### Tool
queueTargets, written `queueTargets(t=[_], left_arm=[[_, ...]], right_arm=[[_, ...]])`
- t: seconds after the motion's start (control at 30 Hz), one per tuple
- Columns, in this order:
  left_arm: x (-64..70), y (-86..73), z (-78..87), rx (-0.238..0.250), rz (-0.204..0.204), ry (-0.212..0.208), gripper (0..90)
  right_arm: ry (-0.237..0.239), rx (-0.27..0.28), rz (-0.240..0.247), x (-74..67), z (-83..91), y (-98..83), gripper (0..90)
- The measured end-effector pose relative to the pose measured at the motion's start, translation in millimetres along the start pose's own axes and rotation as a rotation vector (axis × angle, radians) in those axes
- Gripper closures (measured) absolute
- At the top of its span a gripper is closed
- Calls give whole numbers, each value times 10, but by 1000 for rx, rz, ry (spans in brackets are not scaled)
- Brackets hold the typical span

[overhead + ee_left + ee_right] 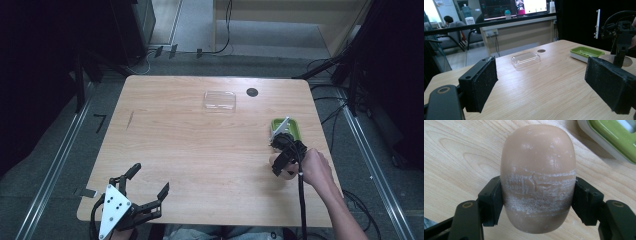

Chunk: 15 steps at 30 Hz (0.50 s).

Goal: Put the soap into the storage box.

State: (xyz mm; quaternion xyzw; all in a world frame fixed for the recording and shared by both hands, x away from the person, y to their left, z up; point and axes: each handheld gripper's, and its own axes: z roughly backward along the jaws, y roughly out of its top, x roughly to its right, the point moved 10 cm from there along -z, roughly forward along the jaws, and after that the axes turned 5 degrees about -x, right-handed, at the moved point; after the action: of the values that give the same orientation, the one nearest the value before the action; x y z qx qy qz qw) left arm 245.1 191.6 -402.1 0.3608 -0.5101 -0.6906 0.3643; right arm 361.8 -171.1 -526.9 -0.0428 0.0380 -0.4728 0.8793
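A tan, rounded bar of soap (537, 170) rests on the wooden table (200, 150), and my right gripper (537, 202) is shut on its sides, with white scuff marks across the bar where the pads press. In the high view this gripper (281, 167) stands at the table's right side, just in front of a green soap dish (292, 129). The dish (614, 137) lies close beyond the soap. My left gripper (150, 179) rests open at the front left corner with nothing between its pads (484, 82).
A clear plastic lid (219, 100) lies at the back middle of the table, with a small black round hole (252, 92) to its right. Cables run over the floor behind and to the right of the table. A person's forearm (335, 200) reaches in at the front right.
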Motion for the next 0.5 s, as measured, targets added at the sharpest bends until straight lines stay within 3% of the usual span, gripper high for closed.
queueTargets(t=[0.5], left_arm=[[7,-4,-5,-5,-2,-1,114]], right_arm=[[3,13,-27,124,104,-6,336]])
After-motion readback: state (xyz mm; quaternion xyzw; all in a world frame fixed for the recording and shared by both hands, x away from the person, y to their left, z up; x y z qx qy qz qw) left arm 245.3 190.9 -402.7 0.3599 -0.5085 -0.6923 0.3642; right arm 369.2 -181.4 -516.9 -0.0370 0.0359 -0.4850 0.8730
